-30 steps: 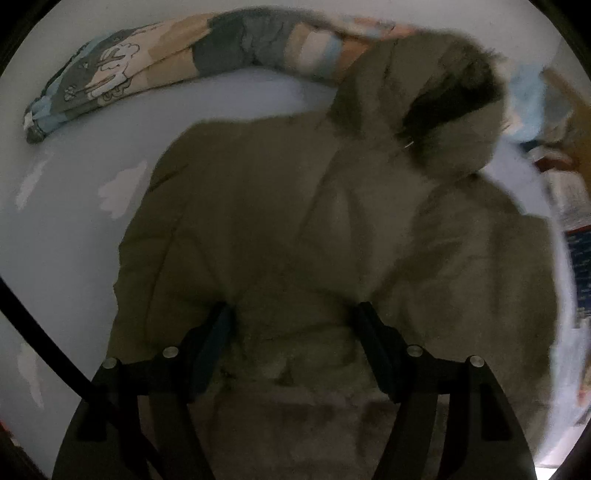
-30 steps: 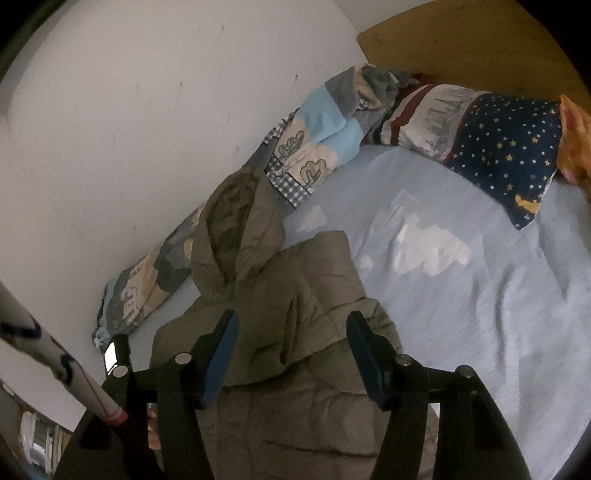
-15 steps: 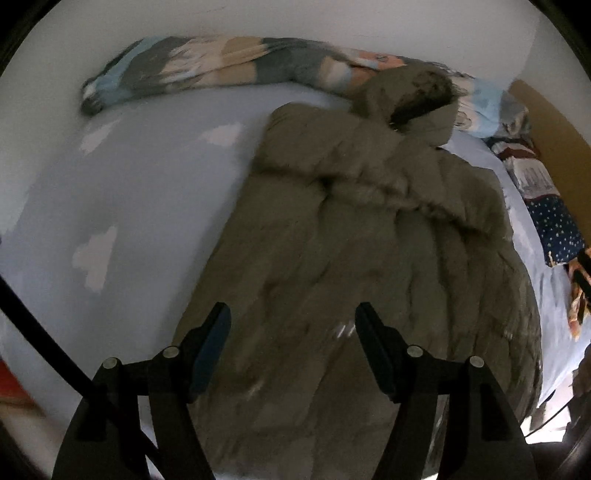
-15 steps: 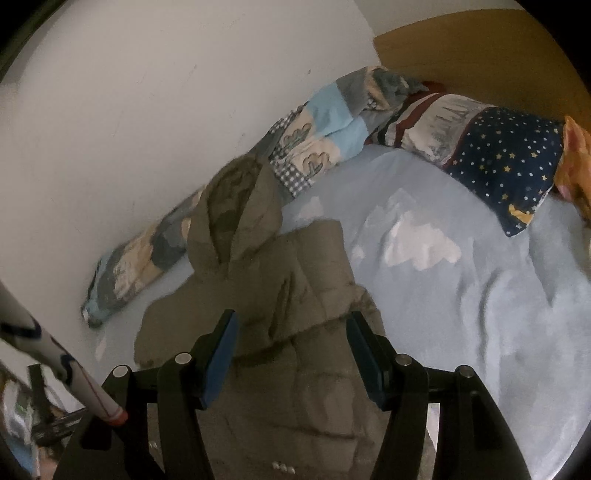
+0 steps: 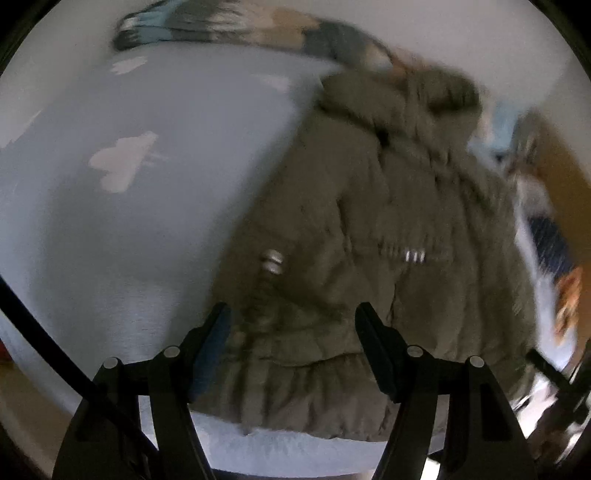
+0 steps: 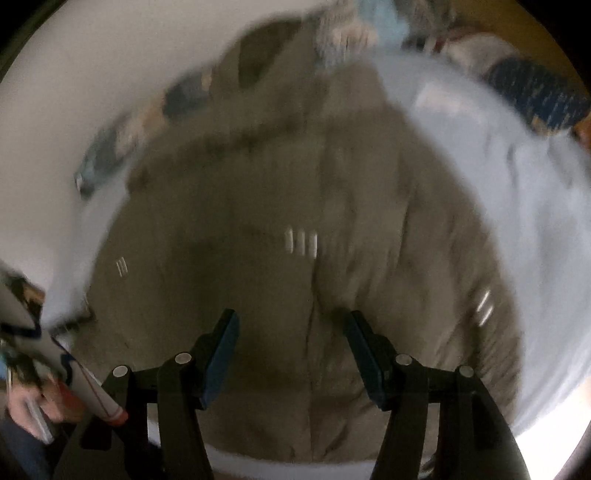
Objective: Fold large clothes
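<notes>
1. Ahead of both pairs of tongs, the padded olive jacket (image 5: pixel 388 229) is lying spread on the bed (image 5: pixel 147 221), its hem nearest the cameras and its hood (image 5: pixel 436 92) at the far end, towards the wall (image 6: pixel 92 92).
2. The left tongs (image 5: pixel 291 325) are standing partly open over the hem region, near the jacket's left edge; nothing is being gripped, and the pads are showing clear of the fabric.
3. The right tongs (image 6: pixel 291 332) are pointing down at the jacket's middle seam, a little short of the row of bright snaps (image 6: pixel 301 242). Their jaws have just been closing somewhat, yet they are standing apart with no cloth pinched between them.
4. Judged step: the garment is being laid out and both tools are lining up at the hem; no fold appears made yet.
5. Judged next move: each pair of tongs is needing a firm bite on a hem corner or side edge, low enough to catch the thick quilting, before carrying it over.
6. Beyond the hood, a patchwork bolster (image 5: pixel 240 22) is running along the wall; to the right of the right tongs, a star-printed pillow (image 6: pixel 535 99) is lying against a wooden headboard (image 6: pixel 524 33).
7. The pale blue sheet is carrying white cloud shapes (image 5: pixel 122 162). Both views are blurring, so fine detail is uncertain.
</notes>
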Action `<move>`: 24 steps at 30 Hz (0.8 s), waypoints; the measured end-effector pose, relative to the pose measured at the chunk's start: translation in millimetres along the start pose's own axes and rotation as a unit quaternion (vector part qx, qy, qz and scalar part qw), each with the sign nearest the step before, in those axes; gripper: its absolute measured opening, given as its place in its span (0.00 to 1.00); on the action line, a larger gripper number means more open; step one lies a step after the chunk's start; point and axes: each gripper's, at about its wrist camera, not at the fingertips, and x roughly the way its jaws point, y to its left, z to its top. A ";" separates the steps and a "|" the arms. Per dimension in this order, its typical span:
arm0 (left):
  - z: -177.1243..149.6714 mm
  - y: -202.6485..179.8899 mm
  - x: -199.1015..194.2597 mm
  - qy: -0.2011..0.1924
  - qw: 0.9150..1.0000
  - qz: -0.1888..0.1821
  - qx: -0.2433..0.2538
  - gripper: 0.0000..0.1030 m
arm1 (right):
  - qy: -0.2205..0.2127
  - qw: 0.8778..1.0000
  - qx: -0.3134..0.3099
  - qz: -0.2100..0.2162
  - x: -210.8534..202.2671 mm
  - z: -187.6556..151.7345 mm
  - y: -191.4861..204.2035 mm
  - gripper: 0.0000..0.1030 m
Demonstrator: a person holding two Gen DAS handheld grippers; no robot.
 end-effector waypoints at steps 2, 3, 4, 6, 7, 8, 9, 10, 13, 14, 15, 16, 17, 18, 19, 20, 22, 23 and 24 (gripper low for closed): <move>-2.5 24.7 -9.6 -0.014 0.999 -0.001 -0.030 0.67 | -0.023 1.000 0.008 0.016 -18.9 -3.9 -7.4 0.57; -3.3 35.7 -11.0 -0.014 0.999 0.000 -0.043 0.67 | -0.044 0.999 0.013 0.022 -33.5 -5.5 -14.1 0.57; -4.7 44.6 -10.5 -0.010 0.999 0.000 -0.052 0.67 | -0.065 0.998 0.021 0.016 -47.8 -7.5 -23.6 0.57; -8.7 60.8 -5.8 0.004 0.997 -0.014 -0.070 0.67 | -0.089 0.995 0.047 -0.004 -67.2 -13.2 -48.0 0.58; -11.2 65.5 -3.2 0.012 0.997 -0.027 -0.077 0.67 | -0.092 0.994 0.063 -0.008 -71.6 -16.6 -60.2 0.59; -13.8 69.7 -0.7 0.021 0.995 -0.048 -0.081 0.67 | -0.091 0.992 0.084 -0.013 -73.7 -19.6 -75.5 0.60; -15.5 68.4 0.9 0.027 0.995 -0.061 -0.080 0.67 | -0.087 0.991 0.102 -0.017 -73.6 -22.3 -88.4 0.60; -14.7 66.6 3.6 0.032 0.994 -0.067 -0.077 0.67 | -0.083 0.988 0.125 -0.023 -72.9 -26.3 -103.8 0.60; -21.3 53.1 12.3 0.048 0.995 -0.069 -0.054 0.67 | -0.072 0.983 0.166 -0.022 -69.5 -34.6 -132.1 0.60; -23.5 47.4 16.5 0.056 0.995 -0.070 -0.046 0.67 | -0.065 0.982 0.177 -0.014 -65.9 -36.1 -137.0 0.60; -24.4 39.5 19.4 0.057 0.996 -0.061 -0.036 0.66 | -0.053 0.981 0.188 0.002 -60.6 -38.8 -141.5 0.61; -27.0 32.9 21.6 0.056 0.997 -0.045 -0.021 0.62 | -0.042 0.980 0.192 0.013 -56.1 -40.5 -143.2 0.61; -26.1 23.9 25.1 0.058 0.998 -0.038 -0.010 0.57 | -0.033 0.981 0.191 0.019 -53.1 -41.9 -141.1 0.62; -27.5 19.7 26.4 0.059 0.998 -0.031 0.001 0.54 | -0.022 0.982 0.187 0.024 -48.1 -44.5 -137.9 0.63; -29.0 16.6 26.0 0.057 0.998 -0.024 0.009 0.52 | -0.011 0.983 0.182 0.030 -42.0 -45.5 -136.6 0.63; -29.7 14.4 25.4 0.055 0.998 -0.022 0.015 0.48 | -0.005 0.983 0.179 0.037 -37.1 -45.8 -136.4 0.64; -32.3 13.0 22.9 0.054 0.998 -0.032 0.011 0.41 | -0.003 0.985 0.166 0.037 -30.7 -46.7 -131.6 0.58; -34.7 12.6 21.9 0.056 0.998 -0.036 0.011 0.40 | -0.005 0.987 0.158 0.033 -29.9 -46.8 -128.1 0.34; -36.9 10.7 21.1 0.057 0.998 -0.034 0.016 0.39 | -0.004 0.988 0.152 0.030 -30.8 -46.1 -127.4 0.20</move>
